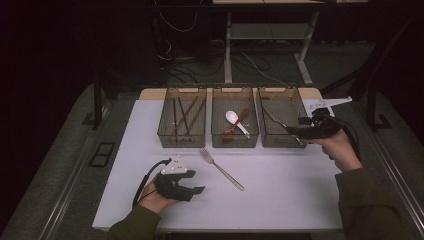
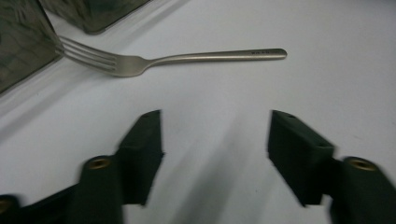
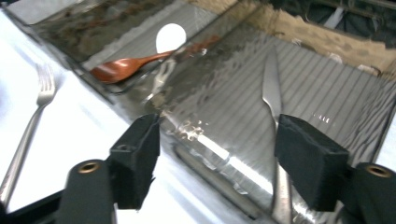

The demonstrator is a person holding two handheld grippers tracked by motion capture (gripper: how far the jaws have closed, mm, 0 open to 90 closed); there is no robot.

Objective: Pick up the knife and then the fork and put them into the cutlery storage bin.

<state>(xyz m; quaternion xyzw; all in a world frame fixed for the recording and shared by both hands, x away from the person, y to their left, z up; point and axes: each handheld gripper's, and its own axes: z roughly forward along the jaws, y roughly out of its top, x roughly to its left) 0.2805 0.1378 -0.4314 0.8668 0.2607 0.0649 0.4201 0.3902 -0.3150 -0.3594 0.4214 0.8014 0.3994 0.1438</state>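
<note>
A metal fork (image 1: 221, 169) lies on the white table (image 1: 280, 200) in front of three wire bins; in the left gripper view the fork (image 2: 177, 58) is just ahead of the jaws. My left gripper (image 1: 196, 181) (image 2: 215, 140) rests low on the table left of the fork, open and holding nothing. My right gripper (image 1: 293, 131) (image 3: 217, 154) hovers at the near edge of the right bin (image 1: 280, 90), open. A knife (image 1: 274, 119) (image 3: 272, 88) lies inside that bin, its handle running under the right jaw.
The left bin (image 1: 182, 91) holds brown chopsticks (image 1: 185, 116). The middle bin (image 1: 233, 90) holds a white spoon (image 1: 233, 118) (image 3: 170, 37) and a wooden spoon (image 3: 126, 67). The fork (image 3: 28, 135) also appears at the left of the right gripper view.
</note>
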